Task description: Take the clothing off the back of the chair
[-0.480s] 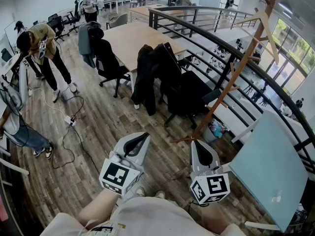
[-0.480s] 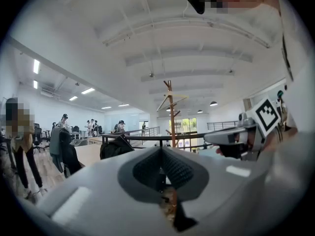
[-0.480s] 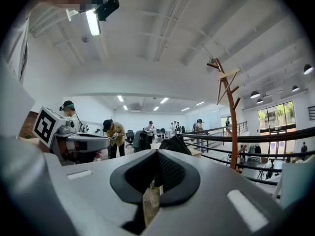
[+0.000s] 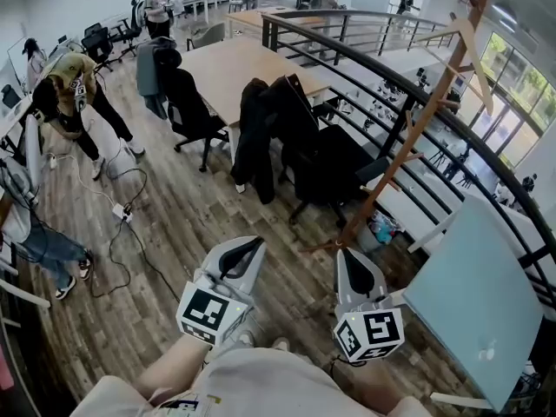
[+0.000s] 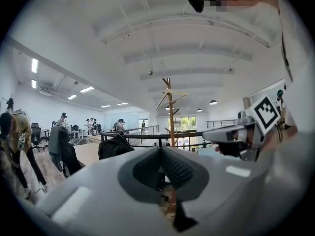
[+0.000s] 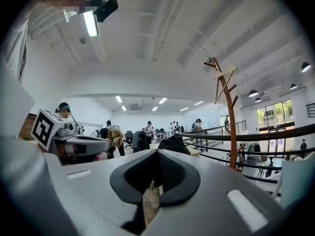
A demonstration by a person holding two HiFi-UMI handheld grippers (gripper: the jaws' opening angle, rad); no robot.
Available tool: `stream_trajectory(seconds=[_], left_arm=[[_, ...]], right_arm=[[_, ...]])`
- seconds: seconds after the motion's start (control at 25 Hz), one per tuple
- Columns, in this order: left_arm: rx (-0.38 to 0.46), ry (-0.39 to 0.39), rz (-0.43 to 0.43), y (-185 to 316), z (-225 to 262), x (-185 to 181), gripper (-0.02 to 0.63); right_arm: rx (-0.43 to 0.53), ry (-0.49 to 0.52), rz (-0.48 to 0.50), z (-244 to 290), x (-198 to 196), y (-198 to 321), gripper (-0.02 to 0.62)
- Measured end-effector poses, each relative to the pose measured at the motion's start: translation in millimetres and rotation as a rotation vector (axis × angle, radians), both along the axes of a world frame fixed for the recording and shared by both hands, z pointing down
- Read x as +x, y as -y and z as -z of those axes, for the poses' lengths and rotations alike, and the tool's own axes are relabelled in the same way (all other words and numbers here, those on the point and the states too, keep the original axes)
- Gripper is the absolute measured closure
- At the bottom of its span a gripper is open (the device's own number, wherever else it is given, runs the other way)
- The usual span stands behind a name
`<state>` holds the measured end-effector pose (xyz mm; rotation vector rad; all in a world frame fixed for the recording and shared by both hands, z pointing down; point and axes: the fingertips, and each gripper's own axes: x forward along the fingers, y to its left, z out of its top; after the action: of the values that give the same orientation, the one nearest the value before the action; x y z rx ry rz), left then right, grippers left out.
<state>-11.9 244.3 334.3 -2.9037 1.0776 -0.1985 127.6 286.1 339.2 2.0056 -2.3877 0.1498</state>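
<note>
While apart from clothing (image 4: 254, 142), left gripper (image 4: 253, 243) closed; right gripper (image 4: 348, 254) too.

Head view – high up, looks steeply down; left gripper (image 4: 251, 243), right gripper (image 4: 347, 255) at lower centre. Gripper views – low, level, facing across room along own jaws, each catching other gripper at frame edge. All three share coat stand (image 4: 412, 122), railing (image 4: 268, 33), far off.

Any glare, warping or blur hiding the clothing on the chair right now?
Head view: sharp, evenly lit, edges bowed; the dark clothing on the chair reads clearly. Left gripper view: strong fisheye, black corners, near jaws soft. Right gripper view: same, plus a bright ceiling light.
</note>
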Motion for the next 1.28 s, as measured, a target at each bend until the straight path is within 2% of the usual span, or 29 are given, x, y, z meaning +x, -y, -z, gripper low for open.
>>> stream_trajectory(seconds=[0.44, 0.8, 1.28], left_arm=[[-0.02, 0.01, 0.026, 3, -9, 14, 0.603], [-0.02, 0.018, 0.051, -8, -18, 34, 0.603], [-0.008, 0.029, 0.088, -7, -18, 40, 0.604]], right_arm=[[-0.03, -0.005, 0.031, -12, 15, 7, 0.595], [-0.028, 0.011, 0.06, -20, 37, 1, 0.595], [-0.012, 0.002, 0.075, -22, 51, 10, 0.595]])
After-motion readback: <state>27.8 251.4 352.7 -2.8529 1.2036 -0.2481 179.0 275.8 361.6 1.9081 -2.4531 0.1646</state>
